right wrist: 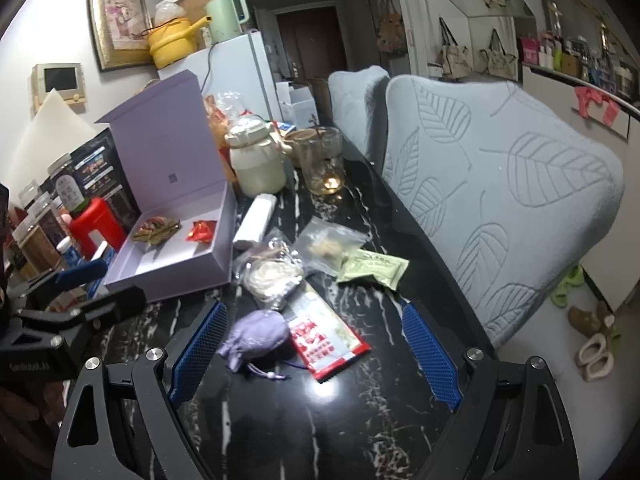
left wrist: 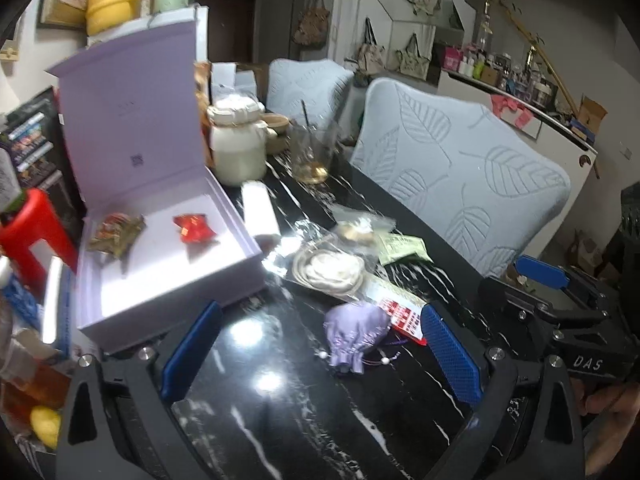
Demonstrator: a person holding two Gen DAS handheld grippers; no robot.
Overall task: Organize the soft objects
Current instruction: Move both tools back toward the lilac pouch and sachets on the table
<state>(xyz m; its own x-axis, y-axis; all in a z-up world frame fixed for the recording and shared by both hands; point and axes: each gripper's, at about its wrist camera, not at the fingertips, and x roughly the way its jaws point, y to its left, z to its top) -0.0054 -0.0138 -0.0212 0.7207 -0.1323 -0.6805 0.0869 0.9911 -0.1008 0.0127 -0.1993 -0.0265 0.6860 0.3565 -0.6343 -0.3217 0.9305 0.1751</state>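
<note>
A small lilac drawstring pouch (left wrist: 354, 334) (right wrist: 258, 338) lies on the black marble table, partly over a red-and-white packet (left wrist: 402, 316) (right wrist: 328, 344). My left gripper (left wrist: 322, 354) is open just above and in front of the pouch, pads not touching it. My right gripper (right wrist: 314, 354) is also open, hovering over the pouch and the packet. An open lavender box (left wrist: 172, 312) (right wrist: 176, 280) stands to the left, lid up, holding a red wrapper (left wrist: 194, 228) (right wrist: 202, 231) and a brownish packet (left wrist: 116, 232) (right wrist: 157, 230). Each gripper shows in the other's view (left wrist: 532, 286) (right wrist: 100, 286).
Behind the pouch lie a clear bag with a white coil (left wrist: 328, 268) (right wrist: 272, 274), another clear bag (right wrist: 330, 246) and a green sachet (right wrist: 374, 268). A white jar (left wrist: 238, 152), a glass (left wrist: 312, 156) and a white bar (left wrist: 260, 208) stand farther back. Leaf-pattern chairs (right wrist: 500, 200) line the right edge.
</note>
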